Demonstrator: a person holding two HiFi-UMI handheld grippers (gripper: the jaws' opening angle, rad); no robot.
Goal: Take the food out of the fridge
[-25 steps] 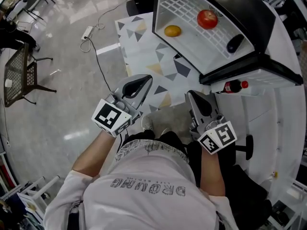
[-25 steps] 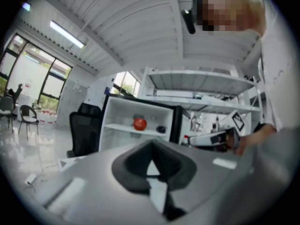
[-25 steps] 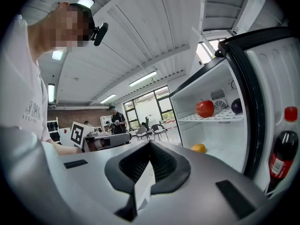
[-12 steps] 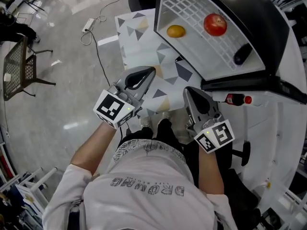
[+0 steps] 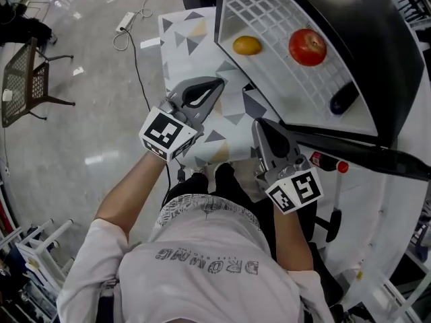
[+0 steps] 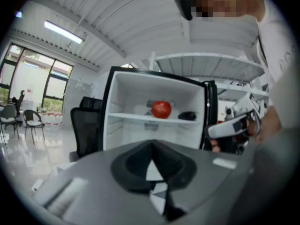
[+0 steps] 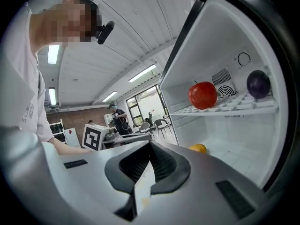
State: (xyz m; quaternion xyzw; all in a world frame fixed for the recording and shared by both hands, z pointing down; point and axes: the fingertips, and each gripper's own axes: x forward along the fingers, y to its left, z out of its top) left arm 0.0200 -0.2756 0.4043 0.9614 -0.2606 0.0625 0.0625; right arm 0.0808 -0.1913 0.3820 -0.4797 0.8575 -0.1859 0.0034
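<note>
Overhead, not leftward: orange (image 5: 247,45) (below apple (image 5: 308,47))

Both hand-held grippers are closer to the open fridge (image 5: 289,79) than before. The left hand-held gripper (image 5: 214,86) has moved forward, and its tip is now near the fridge's front edge. The right hand-held gripper (image 5: 260,128) has moved forward too, and now sits just beside the bottle (image 5: 328,163).
</note>
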